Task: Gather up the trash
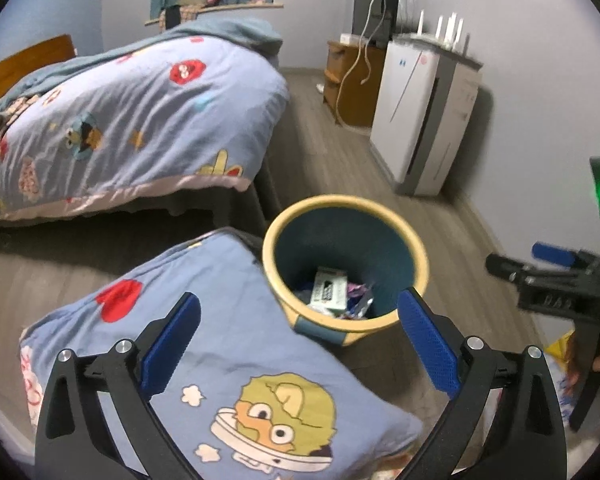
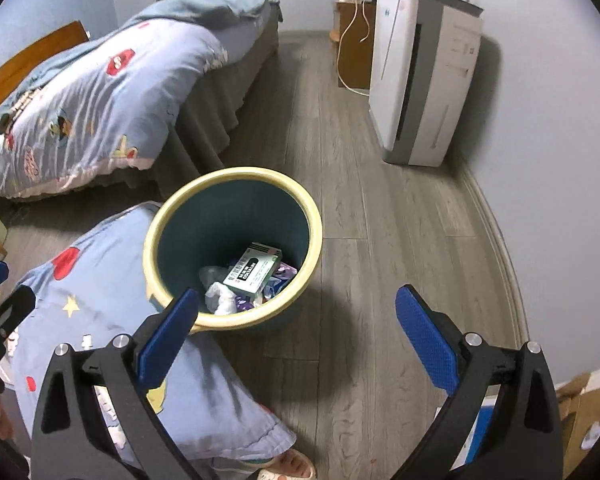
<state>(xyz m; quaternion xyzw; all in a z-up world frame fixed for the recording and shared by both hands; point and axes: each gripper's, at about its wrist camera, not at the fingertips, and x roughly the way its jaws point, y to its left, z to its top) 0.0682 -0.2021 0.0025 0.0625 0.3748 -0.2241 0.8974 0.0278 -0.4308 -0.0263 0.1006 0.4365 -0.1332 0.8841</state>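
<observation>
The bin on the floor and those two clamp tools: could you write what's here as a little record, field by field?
Place: bedroom with a wood-look floor
Bin: round trash bin, yellow rim, dark teal inside, standing upright
In the bin: a white-and-green box, crumpled white paper, purple wrappers
Left hand-held gripper: open, nothing between its blue pads
Right hand-held gripper: open, nothing held
Beside the bin: a person's leg in cartoon-print fabric
Background: bed with printed quilt, white appliance by the wall
</observation>
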